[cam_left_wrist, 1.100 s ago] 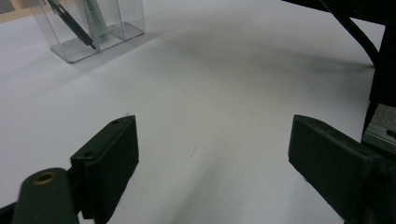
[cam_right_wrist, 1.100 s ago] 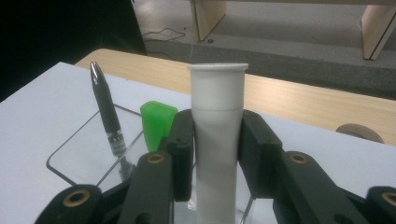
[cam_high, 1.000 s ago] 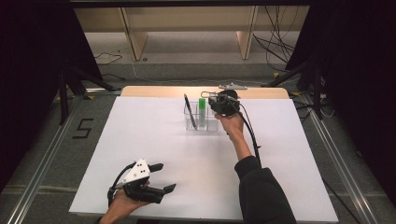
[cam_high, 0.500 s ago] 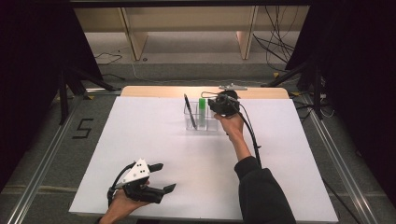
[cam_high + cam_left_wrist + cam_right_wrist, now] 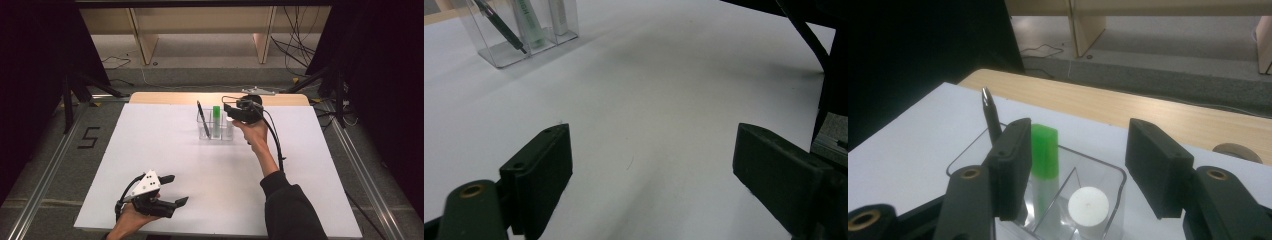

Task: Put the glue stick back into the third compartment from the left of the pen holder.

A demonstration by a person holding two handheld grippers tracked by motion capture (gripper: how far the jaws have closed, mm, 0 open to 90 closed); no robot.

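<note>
Above the clear organizer [image 5: 215, 131], right gripper [image 5: 1075, 165] just opening, jaws apart over white tube [image 5: 1088, 205]; left gripper [image 5: 651, 167] agape, empty.

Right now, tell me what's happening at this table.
A person works two handheld grippers over a white table. The right gripper hangs above a clear organizer holding a black pen, a green-capped tube and a white-topped item. Its jaws have just been opening, with nothing pinched between them. The left gripper rests open near the front edge.
</note>
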